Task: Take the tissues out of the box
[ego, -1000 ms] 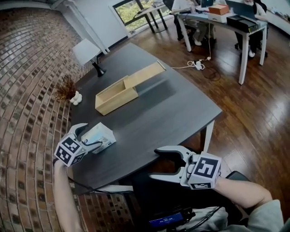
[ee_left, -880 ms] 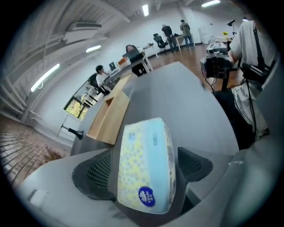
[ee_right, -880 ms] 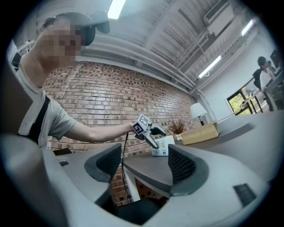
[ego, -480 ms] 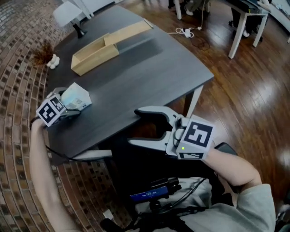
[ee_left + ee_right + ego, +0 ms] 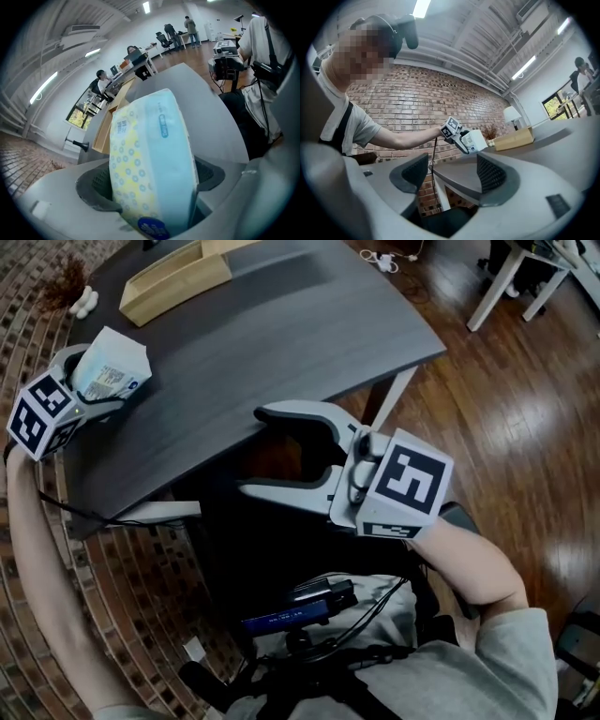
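Note:
A pale blue and yellow tissue pack stands on end between the jaws of my left gripper, lifted over the near left corner of the dark table. In the left gripper view the pack fills the gap and both pads meet its sides while the jaws are closing. The open wooden box lies at the far side of the table. My right gripper hangs open and empty in front of the table's near edge, below its top. From the right gripper the pack shows ahead.
A small dried plant and white figurine sit at the table's far left by the brick wall. White table legs stand below the right edge. Wooden floor lies to the right, with an office desk beyond it.
The head camera has tipped down and nearer. My left gripper has lifted the tissue pack and turned it more upright. The right gripper has risen closer to the table's edge.

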